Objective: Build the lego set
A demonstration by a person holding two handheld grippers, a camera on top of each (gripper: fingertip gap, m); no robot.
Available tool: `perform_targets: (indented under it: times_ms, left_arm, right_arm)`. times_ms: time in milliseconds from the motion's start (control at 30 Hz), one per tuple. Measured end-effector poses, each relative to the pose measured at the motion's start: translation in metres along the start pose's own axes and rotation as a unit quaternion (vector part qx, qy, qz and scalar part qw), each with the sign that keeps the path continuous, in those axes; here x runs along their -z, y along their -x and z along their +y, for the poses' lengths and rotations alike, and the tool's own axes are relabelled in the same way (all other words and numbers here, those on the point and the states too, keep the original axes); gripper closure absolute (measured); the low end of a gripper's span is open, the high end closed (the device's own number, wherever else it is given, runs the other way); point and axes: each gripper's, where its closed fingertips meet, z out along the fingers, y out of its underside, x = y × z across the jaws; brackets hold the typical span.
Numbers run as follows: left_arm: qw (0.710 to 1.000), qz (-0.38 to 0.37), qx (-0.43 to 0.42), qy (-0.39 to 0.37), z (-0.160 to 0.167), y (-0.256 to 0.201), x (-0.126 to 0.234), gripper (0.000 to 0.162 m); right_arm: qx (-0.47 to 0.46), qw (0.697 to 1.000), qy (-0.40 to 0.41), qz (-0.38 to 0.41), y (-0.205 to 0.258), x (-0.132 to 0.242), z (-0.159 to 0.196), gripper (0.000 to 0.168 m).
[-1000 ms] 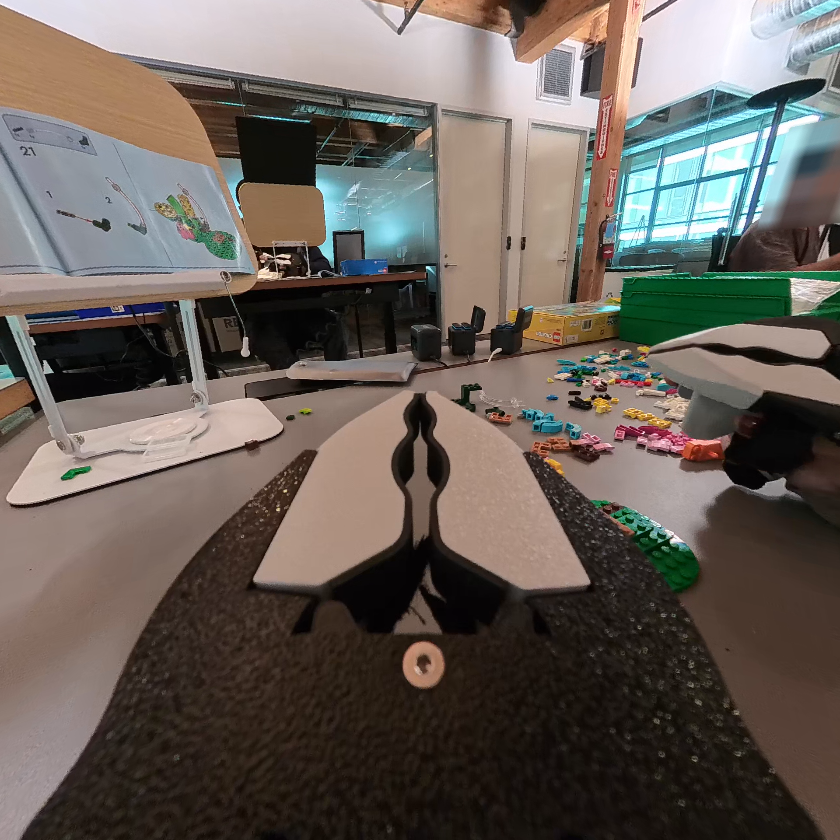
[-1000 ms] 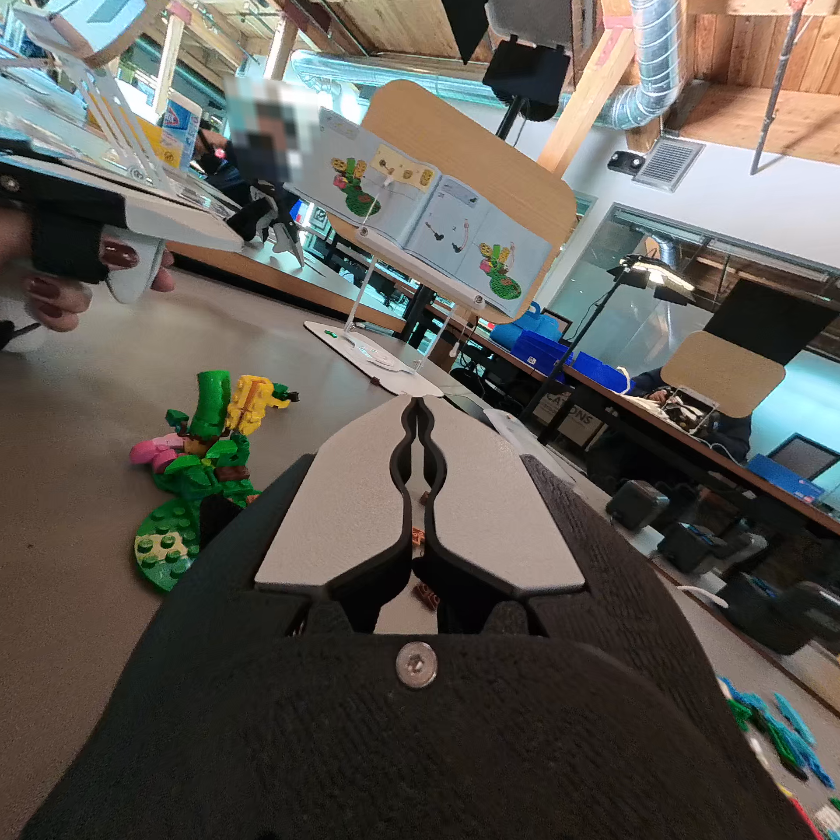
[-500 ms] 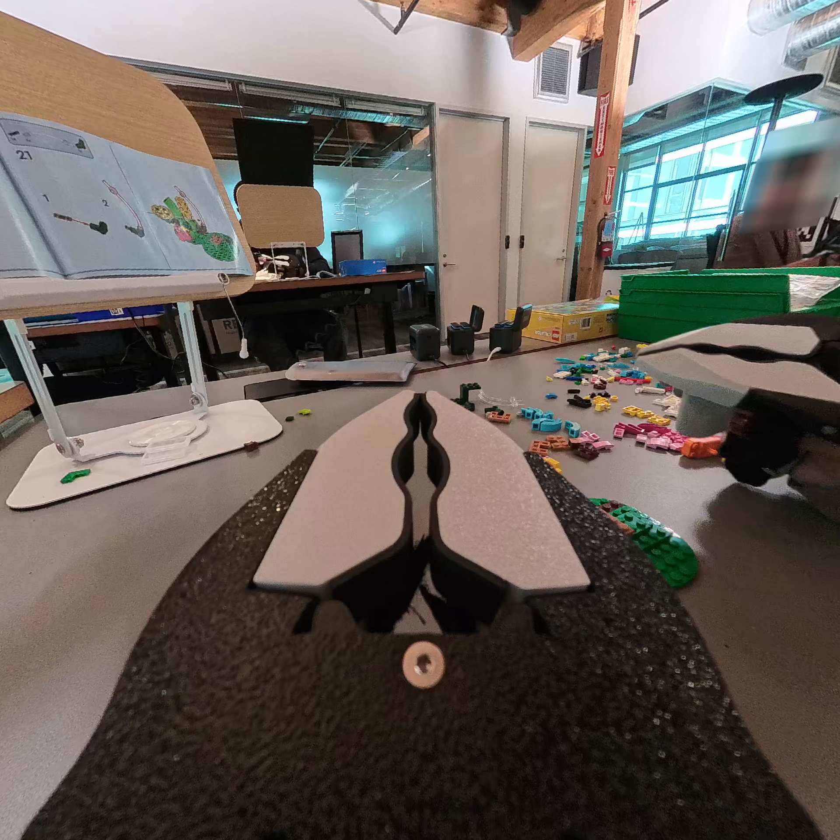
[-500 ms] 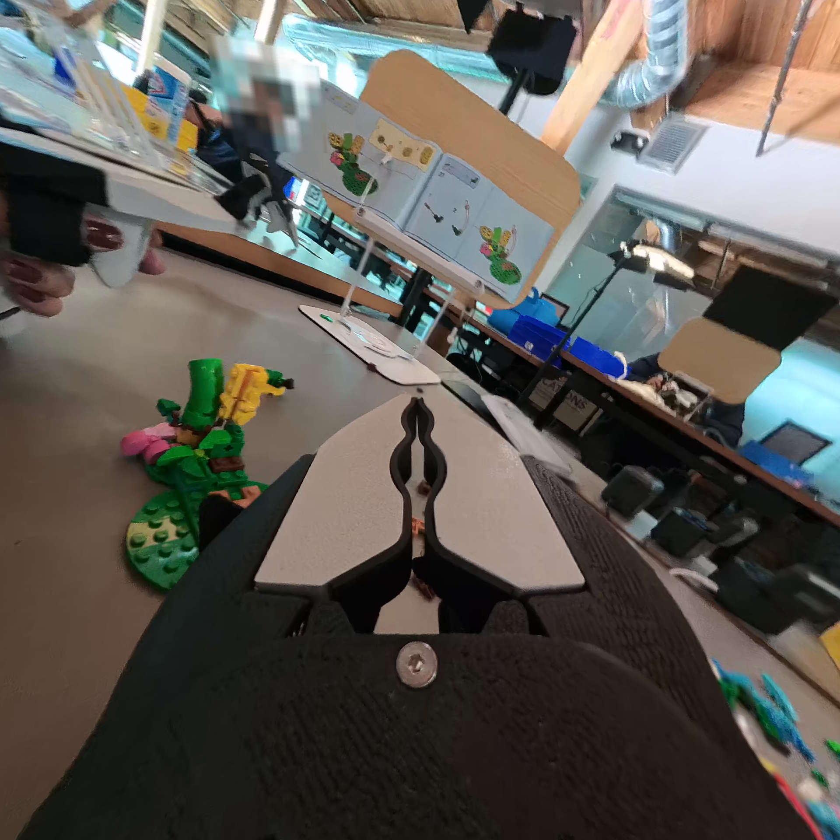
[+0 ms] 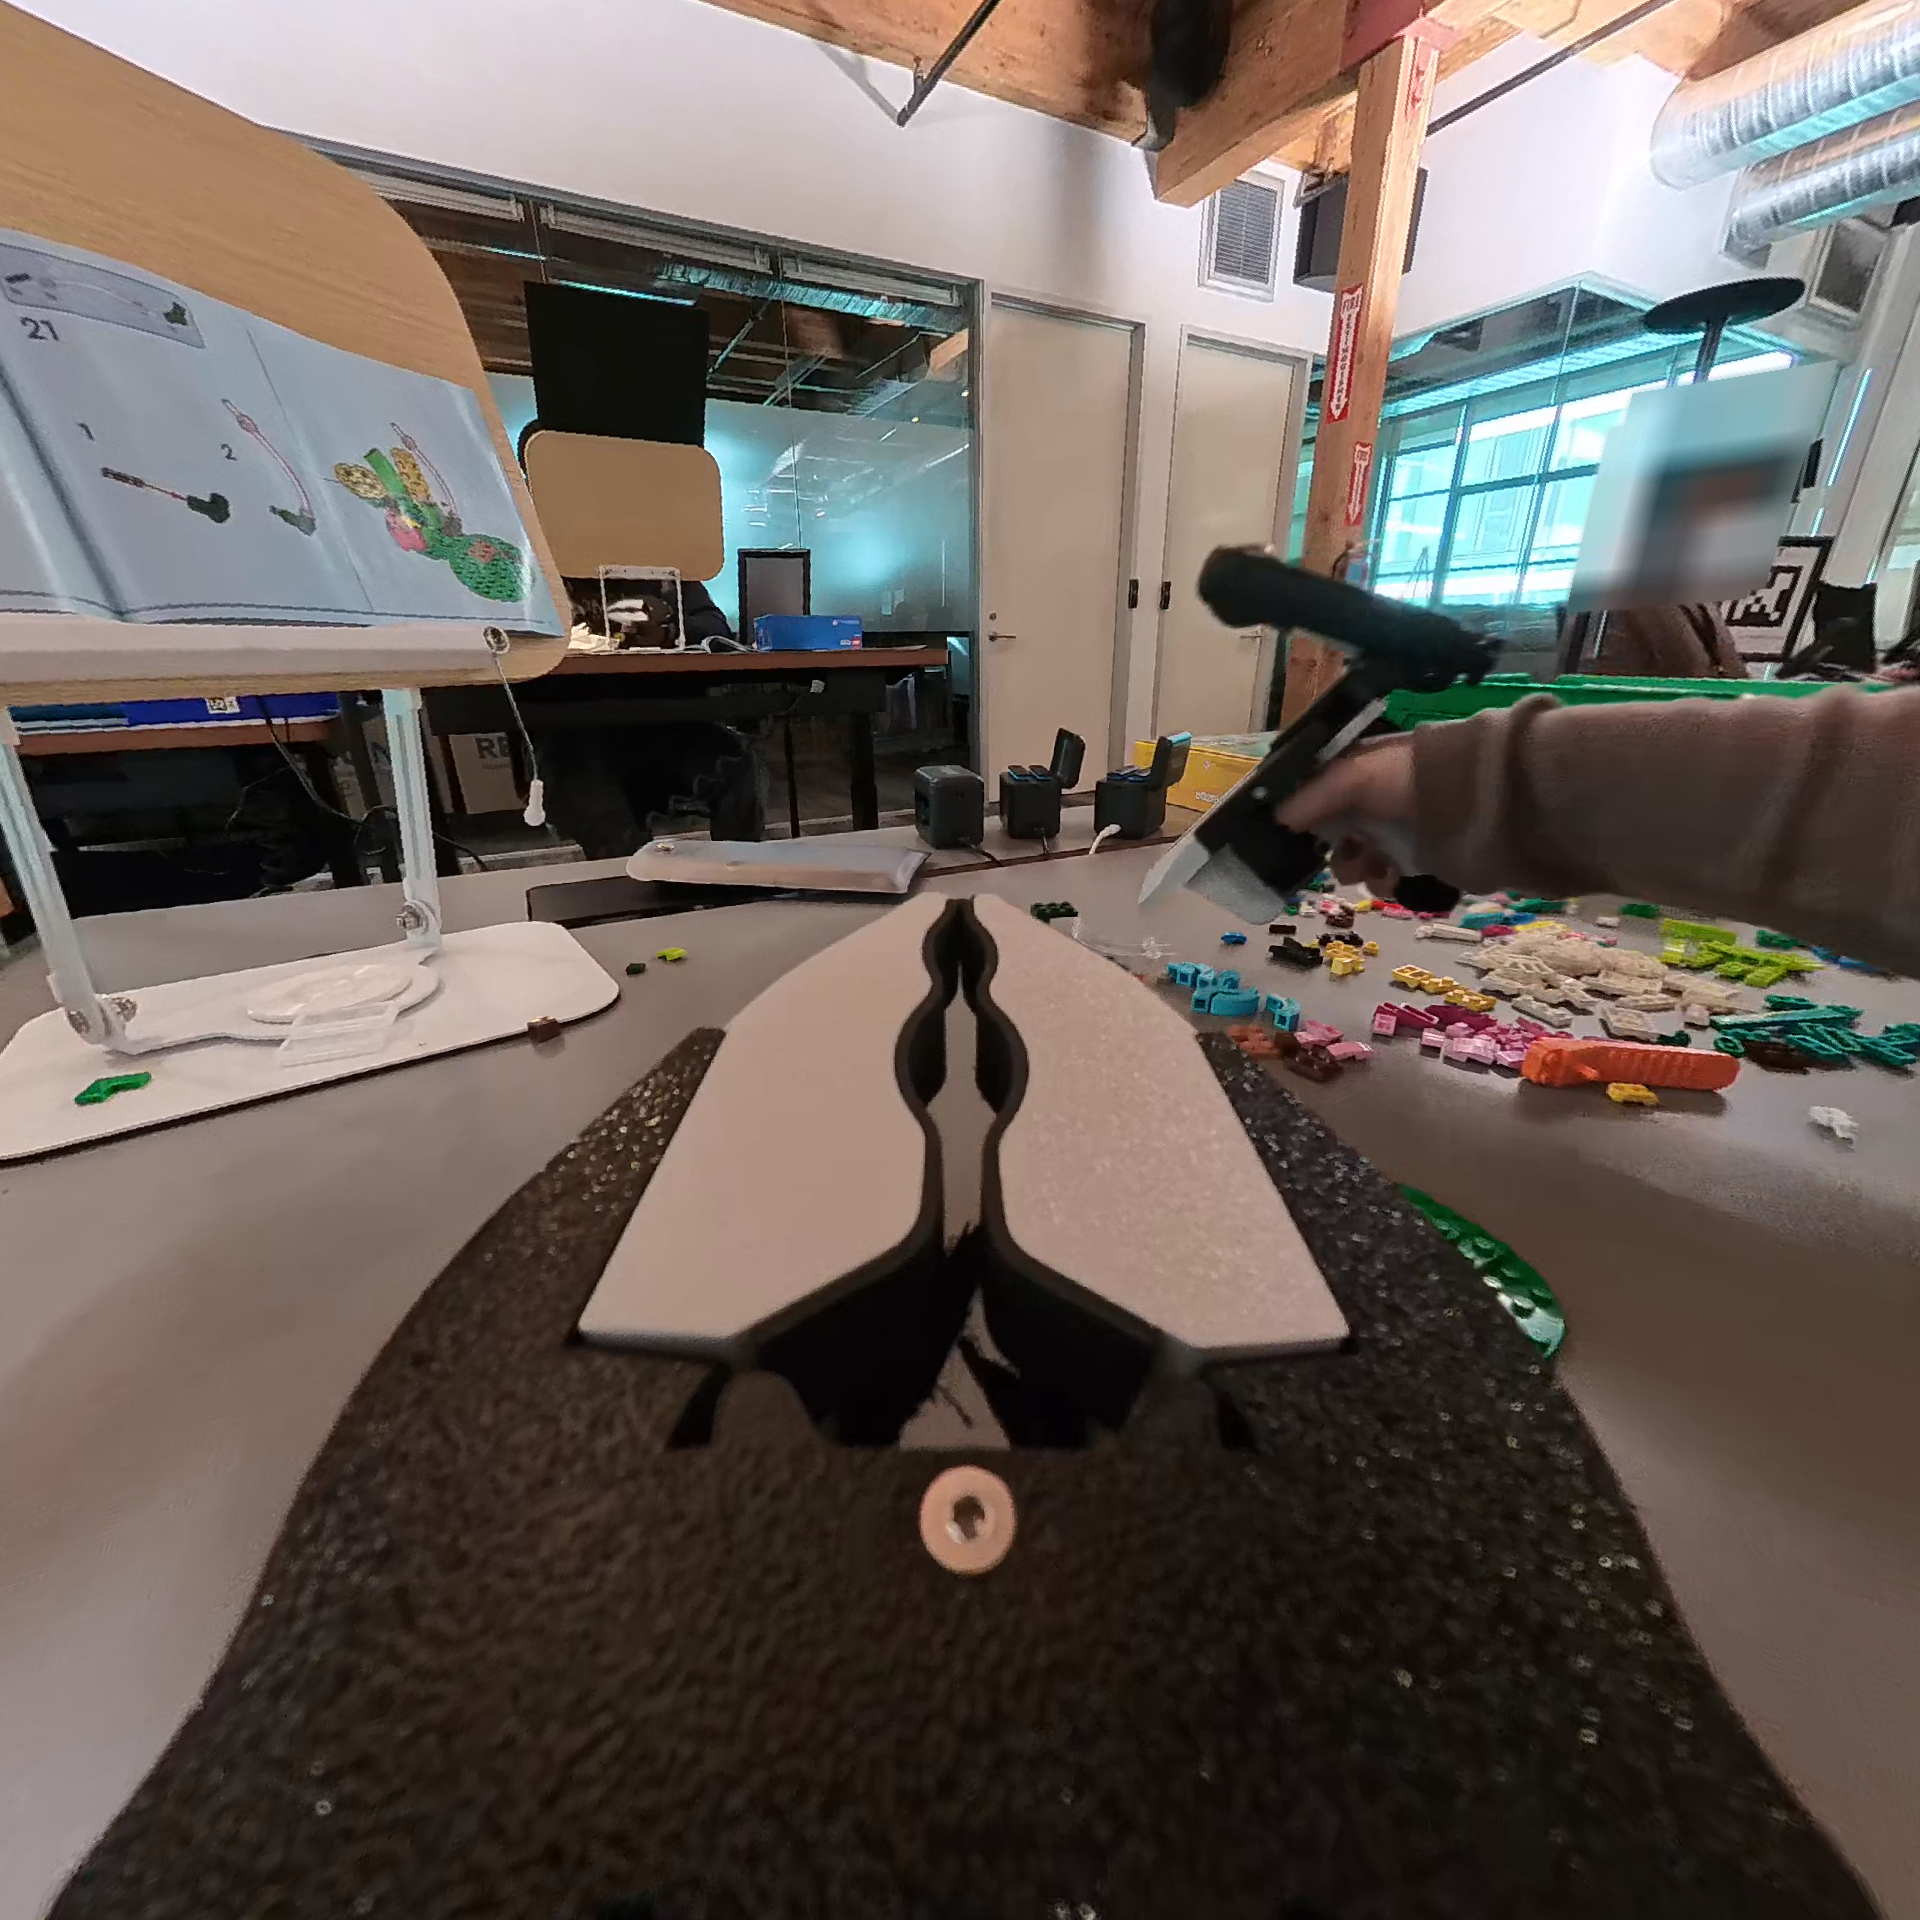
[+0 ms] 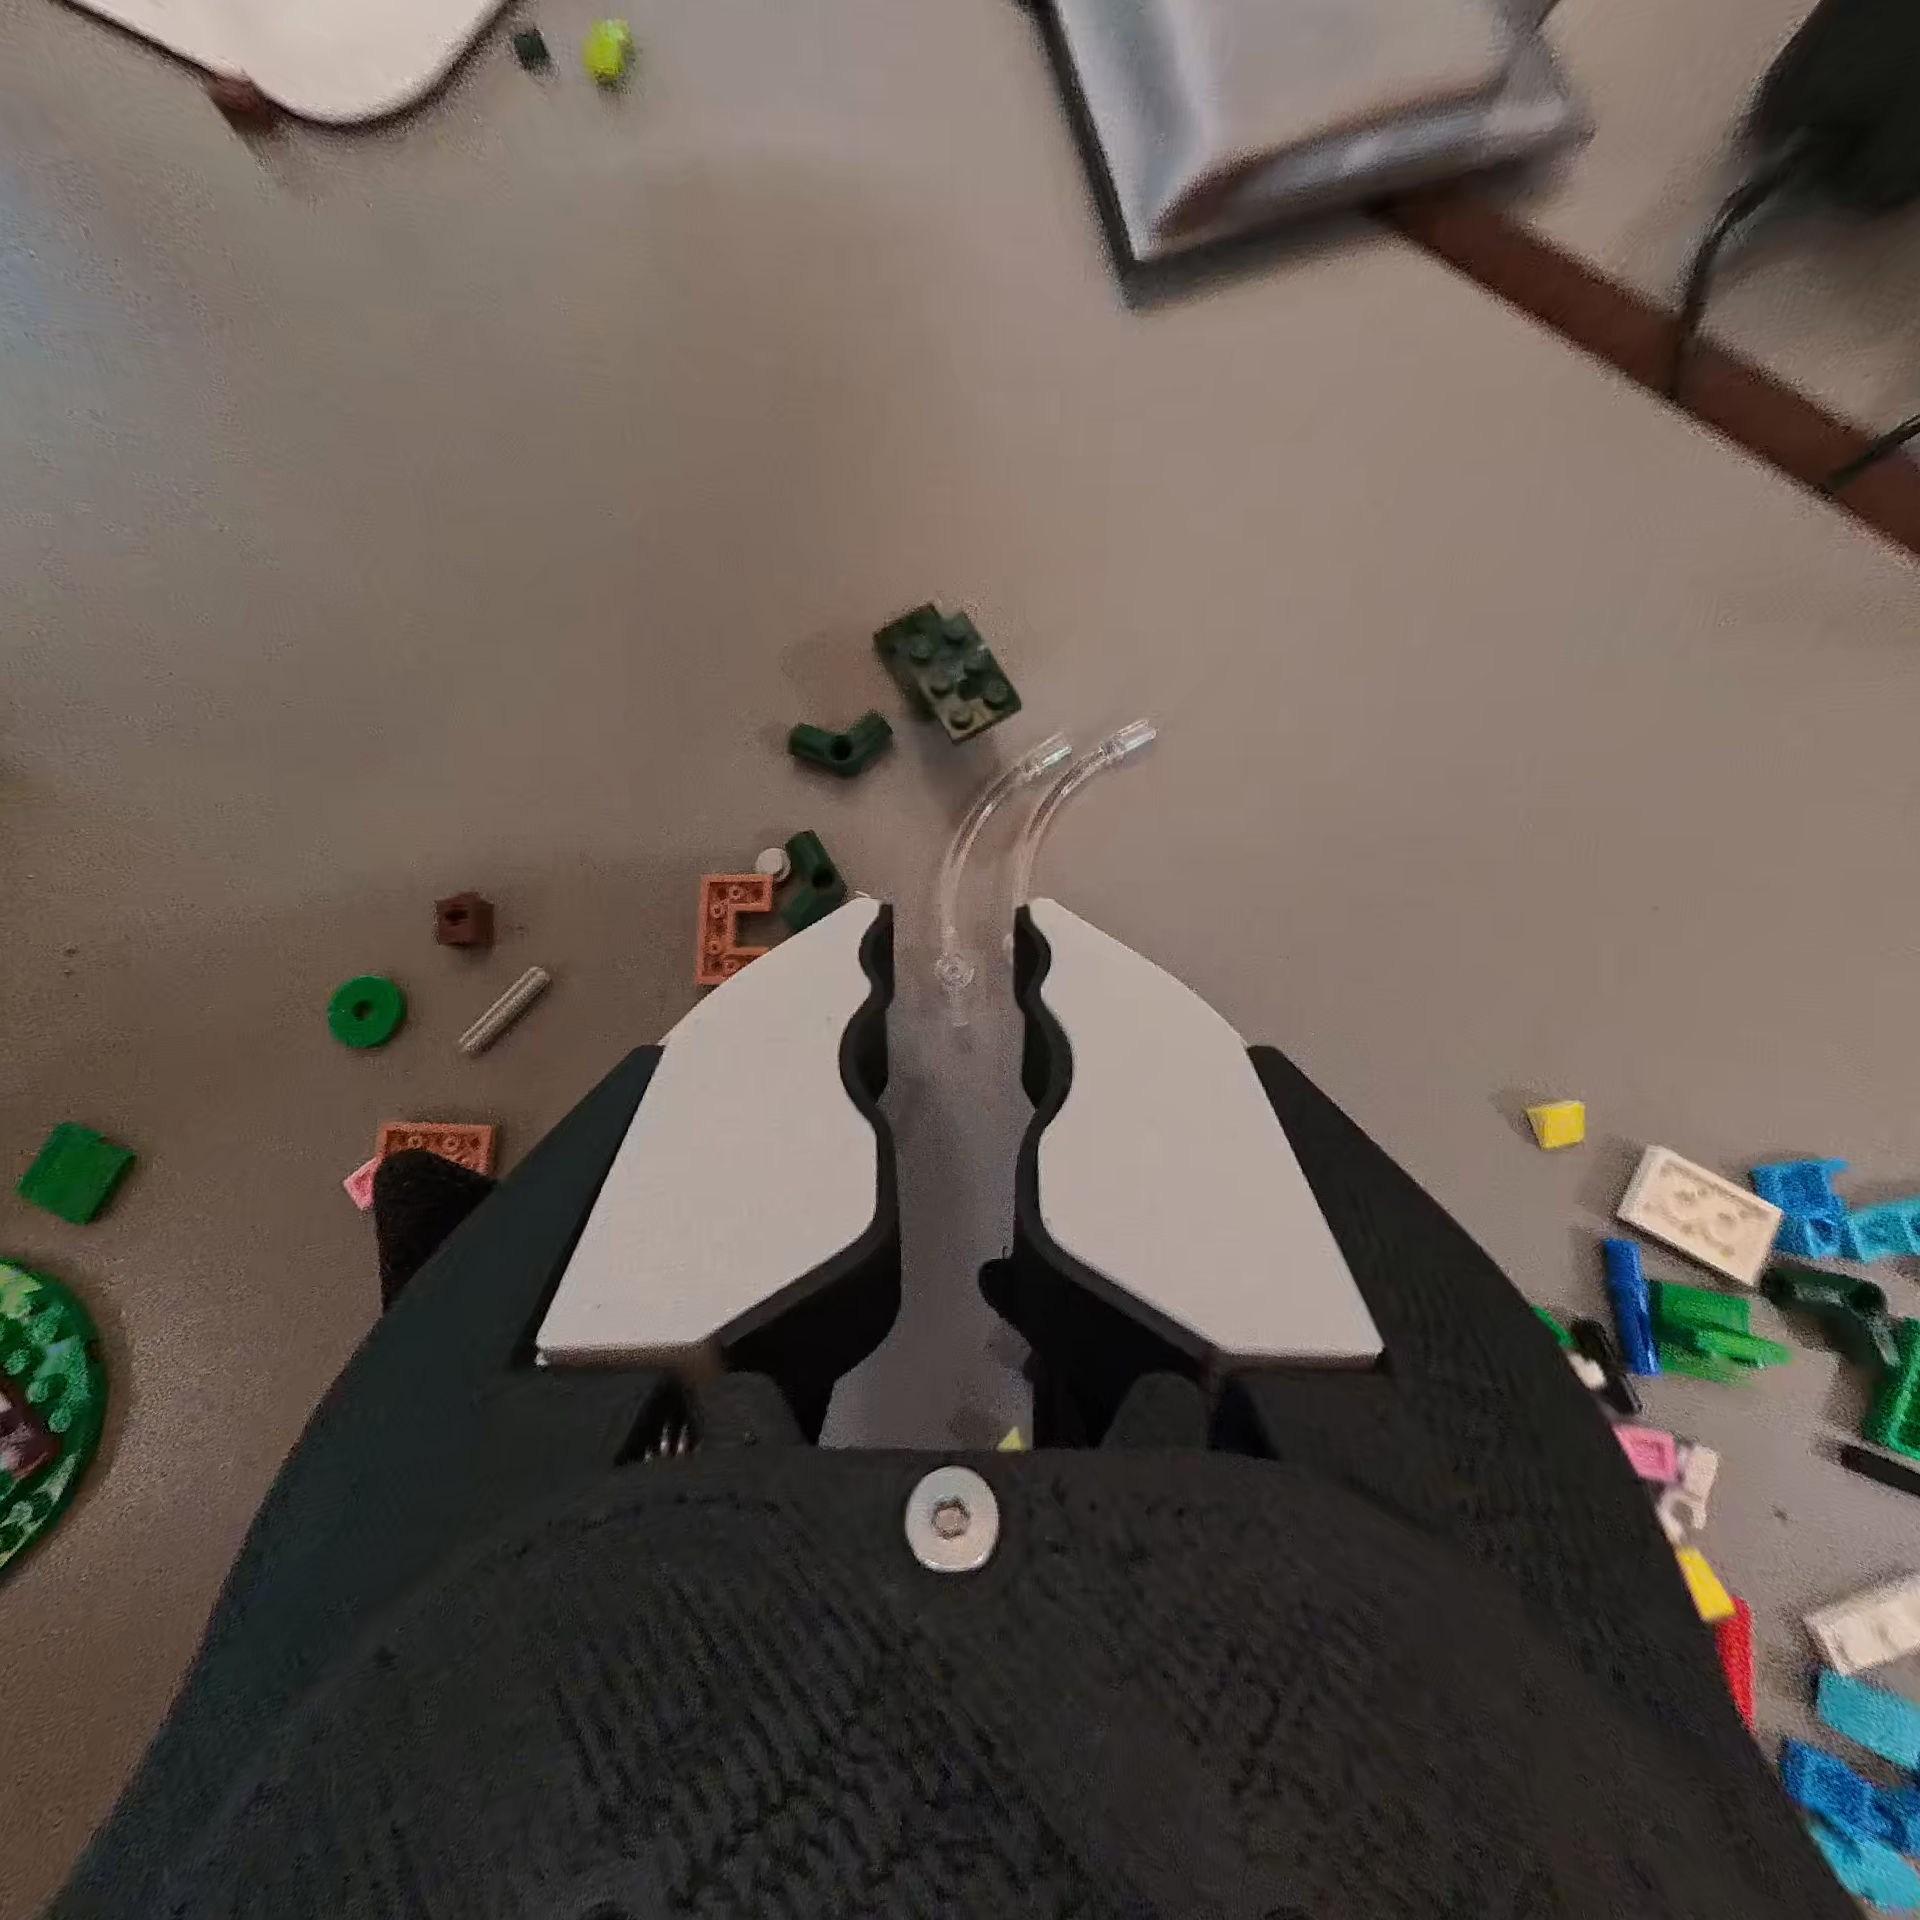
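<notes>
My right gripper (image 6: pixel 952 916) is open and points down at the grey table. Its fingertips stand either side of the near end of two clear curved rods (image 6: pixel 982 831) lying side by side, and hold nothing. Just beyond lie a dark green plate (image 6: pixel 945 675) and a dark green elbow piece (image 6: pixel 840 743). My left gripper (image 5: pixel 961 906) is shut and empty, held level over the table. In the left wrist view the right gripper (image 5: pixel 1195 873) tilts down over the loose bricks (image 5: pixel 1475 997). The green round base plate (image 5: pixel 1496 1278) peeks out beside my left gripper.
The instruction booklet (image 5: pixel 239 488) sits on a white stand (image 5: pixel 312 1008) at the left. An orange brick separator (image 5: pixel 1626 1065) lies among the bricks. A brown bracket plate (image 6: pixel 727 925), a green ring (image 6: pixel 366 1010) and a grey bar (image 6: pixel 504 1010) lie left of my right gripper. A silver pouch (image 6: pixel 1299 114) lies farther back. The left gripper's tips are roughly 30 cm from the right gripper's. The dark green plate (image 6: pixel 945 675) is about 5 cm from my right fingertips.
My right gripper has swung from level to pointing down over the loose pieces and has opened around the clear rods. My left gripper has stayed shut and nearly still.
</notes>
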Motion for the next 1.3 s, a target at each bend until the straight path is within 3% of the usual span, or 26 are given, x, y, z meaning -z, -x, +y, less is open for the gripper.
perform_targets:
  times_ms: [200,367,433,500,600,733,800,933,967,1133,1200,1300]
  left_arm:
    - [1.000,0.006,0.012,-0.015,-0.004,0.001,0.003,0.162]
    - [1.000,-0.001,0.019,-0.019,-0.005,0.004,0.004,0.162]
    - [1.000,-0.001,0.017,-0.021,-0.005,0.003,0.005,0.162]
    - [1.000,-0.001,0.017,-0.023,-0.006,0.003,0.005,0.162]
    - [0.999,0.000,0.019,-0.027,-0.007,0.003,0.007,0.162]
    - [0.999,-0.003,0.036,-0.031,-0.008,0.006,0.008,0.162]
    - [0.998,-0.014,0.049,-0.022,-0.006,0.012,0.007,0.162]
    - [0.997,0.017,0.079,-0.019,-0.015,0.007,-0.008,0.162]
    - [0.995,0.030,0.092,-0.034,-0.025,0.005,-0.013,0.162]
    - [0.975,0.063,0.119,-0.175,-0.113,0.007,-0.034,0.127]
    - [0.975,0.104,0.108,-0.165,-0.136,0.000,-0.049,0.114]
    - [0.970,0.184,0.088,-0.132,-0.158,-0.014,-0.064,0.119]
  right_arm:
    - [0.001,0.995,0.094,0.023,-0.018,-0.024,0.012,0.150]
    - [-0.010,0.994,0.106,0.020,-0.020,-0.030,0.012,0.153]
    - [-0.008,0.994,0.108,0.013,-0.017,-0.030,0.012,0.167]
    - [0.011,0.994,0.107,0.038,-0.023,-0.028,0.012,0.167]
    - [0.031,0.996,0.062,0.052,-0.023,-0.014,0.002,0.167]
    - [0.114,0.989,-0.080,0.044,0.012,0.029,-0.034,0.167]
    - [0.201,0.965,-0.164,0.036,0.048,0.055,-0.054,0.168]
    - [0.347,0.883,-0.311,0.061,0.125,0.107,-0.089,0.167]
    - [0.373,0.862,-0.339,0.053,0.147,0.116,-0.094,0.167]
    - [0.464,0.776,-0.426,0.043,0.223,0.152,-0.122,0.168]
    - [0.486,0.750,-0.446,0.048,0.239,0.161,-0.132,0.168]
    - [0.516,0.713,-0.471,0.060,0.255,0.169,-0.141,0.168]
